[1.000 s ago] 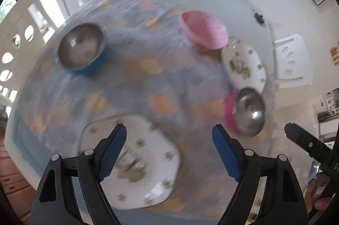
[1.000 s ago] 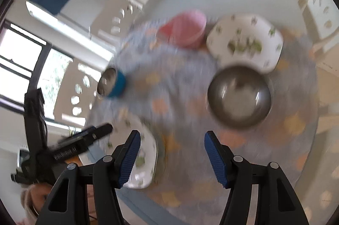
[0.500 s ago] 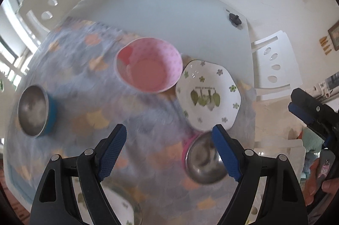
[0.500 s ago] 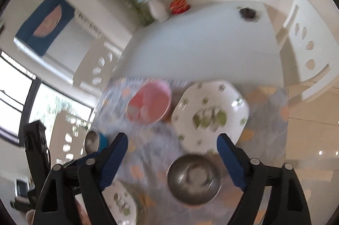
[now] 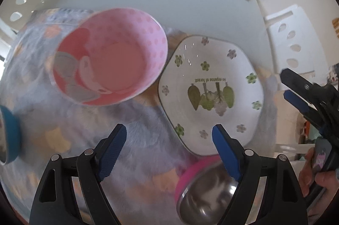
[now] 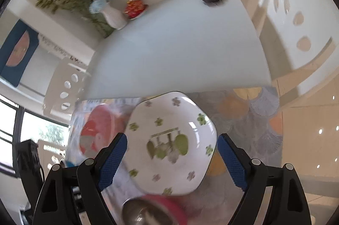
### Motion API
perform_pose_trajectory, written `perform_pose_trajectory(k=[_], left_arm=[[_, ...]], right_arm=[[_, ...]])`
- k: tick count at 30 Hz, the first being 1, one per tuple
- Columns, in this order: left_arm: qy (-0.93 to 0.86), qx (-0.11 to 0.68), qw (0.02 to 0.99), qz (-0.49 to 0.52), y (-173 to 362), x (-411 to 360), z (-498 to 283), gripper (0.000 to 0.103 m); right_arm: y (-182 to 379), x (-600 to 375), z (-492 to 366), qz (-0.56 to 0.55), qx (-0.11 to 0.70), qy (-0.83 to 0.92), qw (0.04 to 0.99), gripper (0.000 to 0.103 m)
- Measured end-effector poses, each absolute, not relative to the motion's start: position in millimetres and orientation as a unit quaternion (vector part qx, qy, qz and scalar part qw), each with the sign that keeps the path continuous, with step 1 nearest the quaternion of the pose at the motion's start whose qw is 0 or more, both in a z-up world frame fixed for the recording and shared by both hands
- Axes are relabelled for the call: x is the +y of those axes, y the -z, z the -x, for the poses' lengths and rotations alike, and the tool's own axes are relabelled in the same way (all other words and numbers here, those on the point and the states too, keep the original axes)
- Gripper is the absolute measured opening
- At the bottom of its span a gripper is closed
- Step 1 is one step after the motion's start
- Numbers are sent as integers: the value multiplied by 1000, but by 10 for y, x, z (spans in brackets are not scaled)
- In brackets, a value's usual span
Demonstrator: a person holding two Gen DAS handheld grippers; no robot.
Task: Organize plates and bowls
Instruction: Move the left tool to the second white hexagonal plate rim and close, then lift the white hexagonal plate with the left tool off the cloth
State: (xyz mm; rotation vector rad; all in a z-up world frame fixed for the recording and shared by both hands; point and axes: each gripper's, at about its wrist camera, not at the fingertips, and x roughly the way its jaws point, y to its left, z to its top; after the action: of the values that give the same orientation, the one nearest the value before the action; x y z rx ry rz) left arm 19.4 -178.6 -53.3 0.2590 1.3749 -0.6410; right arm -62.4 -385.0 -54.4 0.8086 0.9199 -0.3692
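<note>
white plate [image 6: 171, 146] lies between open right tongs [image 6: 172, 159].

My white table [image 6: 180, 51] sits w/ a vase of flowers [image 6: 112, 15] at its far corner, white chair [image 6: 296, 19] right of table, window [image 6: 12, 136] left, cream wall behind.

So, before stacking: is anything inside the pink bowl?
The pink bowl looks empty: only its printed pink interior shows. Its near inner wall is hidden by the rim.
</note>
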Motion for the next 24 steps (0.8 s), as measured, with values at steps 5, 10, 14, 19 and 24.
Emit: perform_pose_trajectory(k=[5, 10, 14, 19, 24], left_arm=[[287, 636, 707, -114, 832, -1878, -258, 82], [282, 640, 705, -116, 1007, -1951, -307, 81], [284, 635, 708, -122, 1088, -2034, -300, 80], [283, 606, 727, -154, 1074, -2117, -292, 67], [302, 595, 730, -151, 1046, -2156, -306, 48]], right_arm=[[1030, -3953, 534, -378, 448, 183, 789, 85], [1288, -4002, 472, -389, 447, 170, 787, 85], [1335, -3973, 409, -370, 438, 161, 803, 87], [1345, -3875, 308, -334, 437, 147, 822, 87], [1351, -3821, 280, -299, 447, 166, 827, 62]])
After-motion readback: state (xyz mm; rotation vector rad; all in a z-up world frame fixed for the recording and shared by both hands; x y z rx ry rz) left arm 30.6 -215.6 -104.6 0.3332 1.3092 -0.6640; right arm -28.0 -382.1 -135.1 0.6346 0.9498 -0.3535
